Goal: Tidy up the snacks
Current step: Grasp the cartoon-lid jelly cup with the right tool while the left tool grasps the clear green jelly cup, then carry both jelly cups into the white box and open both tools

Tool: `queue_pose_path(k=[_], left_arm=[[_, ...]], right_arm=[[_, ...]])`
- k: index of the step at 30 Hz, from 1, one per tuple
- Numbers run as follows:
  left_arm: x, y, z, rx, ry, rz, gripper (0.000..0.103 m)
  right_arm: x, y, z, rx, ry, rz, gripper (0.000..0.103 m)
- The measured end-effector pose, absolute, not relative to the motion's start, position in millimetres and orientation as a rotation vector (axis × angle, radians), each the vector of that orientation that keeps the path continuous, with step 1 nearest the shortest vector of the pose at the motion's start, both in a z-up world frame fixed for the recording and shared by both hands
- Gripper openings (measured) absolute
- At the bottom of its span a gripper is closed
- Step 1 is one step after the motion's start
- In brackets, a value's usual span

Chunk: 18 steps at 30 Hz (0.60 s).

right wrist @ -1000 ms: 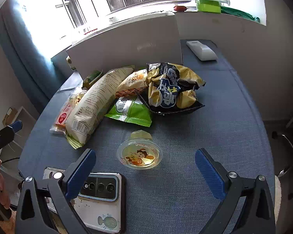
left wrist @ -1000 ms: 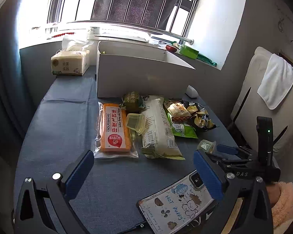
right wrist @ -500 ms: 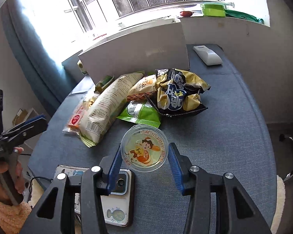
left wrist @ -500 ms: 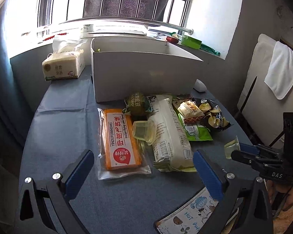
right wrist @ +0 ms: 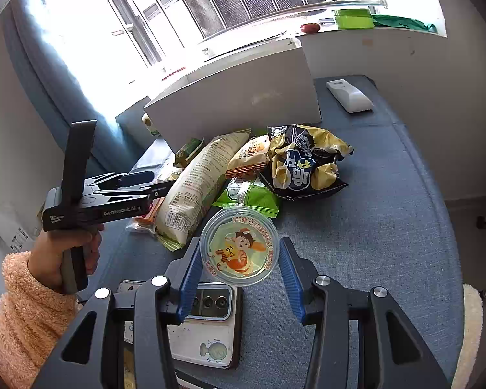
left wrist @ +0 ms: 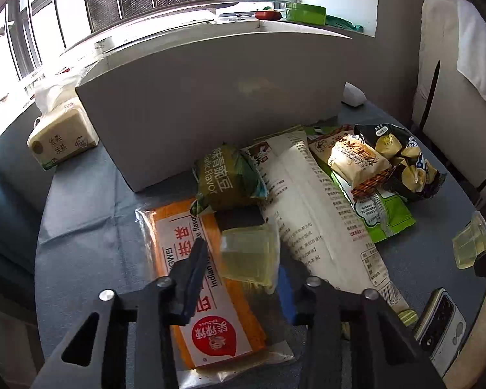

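Observation:
My left gripper (left wrist: 243, 265) is shut on a clear jelly cup (left wrist: 249, 256) lying on its side over the orange cracker pack (left wrist: 210, 291). My right gripper (right wrist: 239, 269) is shut on a second jelly cup (right wrist: 239, 248) with a cartoon lid, held above the blue table; it also shows in the left wrist view (left wrist: 471, 244). Behind lie a green pea bag (left wrist: 228, 178), a long white pack (left wrist: 314, 214), a green sachet (right wrist: 249, 194), a small cake pack (left wrist: 356, 160) and a dark chip bag (right wrist: 303, 162). A white box (left wrist: 210, 97) stands behind them.
A phone (right wrist: 204, 330) lies on the table (right wrist: 388, 227) under the right gripper. A tissue pack (left wrist: 63, 141) sits left of the box, a white remote (right wrist: 348, 95) right of it. The window sill (right wrist: 388, 32) runs behind. A chair with a towel (left wrist: 476, 45) stands right.
My left gripper moved forward and closed on the jelly cup on the cracker pack. My right gripper, holding its cup, lifted it a little higher.

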State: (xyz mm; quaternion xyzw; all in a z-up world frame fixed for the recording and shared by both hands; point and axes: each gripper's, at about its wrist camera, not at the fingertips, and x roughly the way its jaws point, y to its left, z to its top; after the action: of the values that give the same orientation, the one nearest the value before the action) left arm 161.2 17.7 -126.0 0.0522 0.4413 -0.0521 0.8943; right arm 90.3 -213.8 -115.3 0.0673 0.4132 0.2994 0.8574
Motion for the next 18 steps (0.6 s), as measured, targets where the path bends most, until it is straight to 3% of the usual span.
queue_pose_path(k=[8,18], left_arm=[[141,26,-106,0.019,0.829,-0.137,0.032],[145,57,-7,-0.038,0.572,-0.134,0.033]], right_arm=[[91,-213,-115,0.148,0.871,0.649,0.051],[147,-205,-61,0.296,0.772,0.759,0.051]])
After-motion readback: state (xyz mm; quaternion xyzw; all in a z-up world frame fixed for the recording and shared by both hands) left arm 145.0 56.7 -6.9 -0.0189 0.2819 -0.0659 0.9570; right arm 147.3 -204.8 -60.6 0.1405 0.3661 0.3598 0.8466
